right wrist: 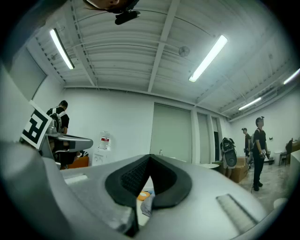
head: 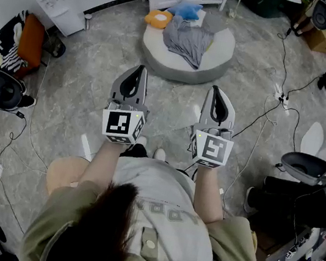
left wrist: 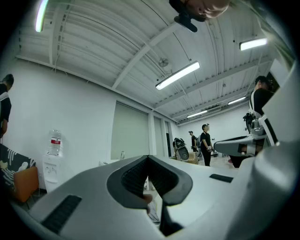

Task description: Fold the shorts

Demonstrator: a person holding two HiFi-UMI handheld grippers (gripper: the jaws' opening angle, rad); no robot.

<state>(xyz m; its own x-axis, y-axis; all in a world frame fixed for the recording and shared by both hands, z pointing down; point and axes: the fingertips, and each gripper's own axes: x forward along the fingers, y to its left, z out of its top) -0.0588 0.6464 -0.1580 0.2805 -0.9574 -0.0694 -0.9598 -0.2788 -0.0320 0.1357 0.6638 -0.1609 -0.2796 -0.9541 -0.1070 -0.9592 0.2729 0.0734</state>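
Person: the head and shoulders of the person (head: 148, 217) fill the bottom of the head view; both forearms reach forward and level.
Floor: grey stone floor (head: 83, 88), bare between the person's feet and the target.
Round pad: a white round pad (head: 161, 64) lies on the floor straight ahead.
Shorts: the grey shorts (head: 187, 41) lie rumpled on the pad's middle, reaching its front edge; the long axis seems to run from back edge to front edge.
Left gripper: the left gripper (head: 137, 70) has its jaws closed on nothing.
Right gripper: the right gripper (head: 214, 91) has its jaws closed, also empty.
Key relation: the shorts lie ahead of and below both tips, well apart, about midway between them; neither hand is clearly nearer.
Small things: an orange cushion (head: 159, 18) and a blue cloth (head: 186, 8) sit at the pad's back edge.
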